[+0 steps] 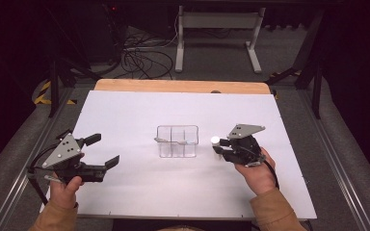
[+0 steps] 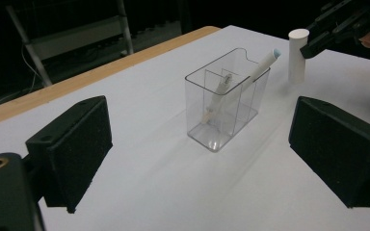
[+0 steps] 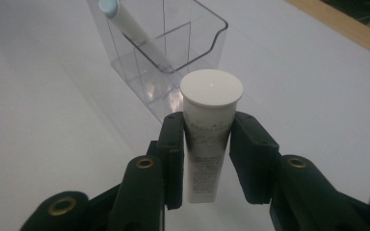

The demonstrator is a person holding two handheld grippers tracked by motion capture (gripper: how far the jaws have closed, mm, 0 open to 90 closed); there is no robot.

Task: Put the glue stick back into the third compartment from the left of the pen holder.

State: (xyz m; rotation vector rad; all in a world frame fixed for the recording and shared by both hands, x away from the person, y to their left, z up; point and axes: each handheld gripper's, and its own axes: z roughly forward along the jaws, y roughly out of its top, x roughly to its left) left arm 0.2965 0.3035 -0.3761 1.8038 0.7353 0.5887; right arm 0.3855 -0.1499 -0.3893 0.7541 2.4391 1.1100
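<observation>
A: Nearest first — what's at the near edge?

B: Two hands in tan sleeves. The left hand holds the left gripper (image 1: 102,151) low over the near-left part of the white table (image 1: 125,192), jaws wide apart, nothing between them.

A: And the right one?

B: The right gripper (image 3: 207,144) is clamped on a white tube (image 3: 208,139). The pads press its sides just below the flat round cap, and the tube stands upright. In the high view it sits right of centre, just right of the clear bin (image 1: 177,141).

A: Is the tube on the table?

B: Hard to say. From the left gripper view its lower end is at or just above the surface — I cannot tell whether it touches.

A: What's in the bin?

B: It is a clear box with dividers, mid-table. A white pen-like stick (image 2: 243,82) with a pale blue tip leans in it at a slant, its top sticking out over the rim on the side facing the tube. A smaller pale piece lies lower inside; too small to make out.

A: Farther back?

B: The table's wooden far edge (image 1: 183,86), then a dark floor with loose cables (image 1: 142,60) and a white frame (image 1: 217,33).
</observation>
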